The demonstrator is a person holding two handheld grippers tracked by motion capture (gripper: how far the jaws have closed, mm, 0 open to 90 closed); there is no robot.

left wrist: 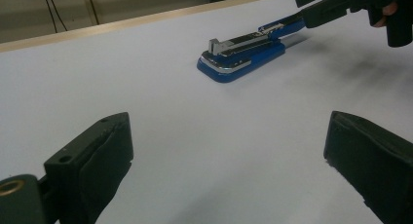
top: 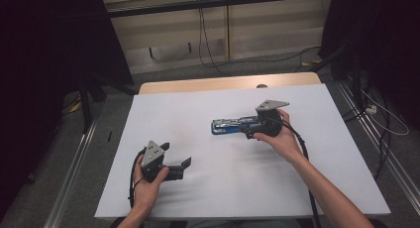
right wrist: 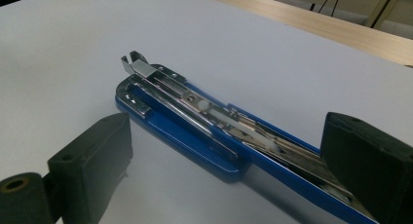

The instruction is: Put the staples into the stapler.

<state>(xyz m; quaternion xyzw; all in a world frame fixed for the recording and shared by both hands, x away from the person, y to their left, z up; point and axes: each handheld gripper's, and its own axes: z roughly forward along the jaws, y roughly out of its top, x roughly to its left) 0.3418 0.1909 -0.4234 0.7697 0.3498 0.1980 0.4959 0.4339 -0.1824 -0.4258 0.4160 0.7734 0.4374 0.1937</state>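
Note:
A blue and chrome stapler (top: pixel 229 125) lies flat on the white table (top: pixel 223 193), right of centre, its magazine exposed along the top. My right gripper (top: pixel 249 127) stands open around the stapler's rear end. In the right gripper view the stapler (right wrist: pixel 195 117) runs between the two wide-apart jaws, closer to the right one. My left gripper (top: pixel 176 154) rests open near the table's front left, apart from the stapler. In the left gripper view the stapler (left wrist: pixel 241 51) lies ahead on bare table, with the right gripper (left wrist: pixel 321 12) at its far end.
A light wooden strip (top: pixel 198 84) borders the table's far edge. Cables (top: pixel 208 44) trail over the floor behind it, and metal rails (top: pixel 381 153) run along both sides of the table. Dark curtains stand to the left and right.

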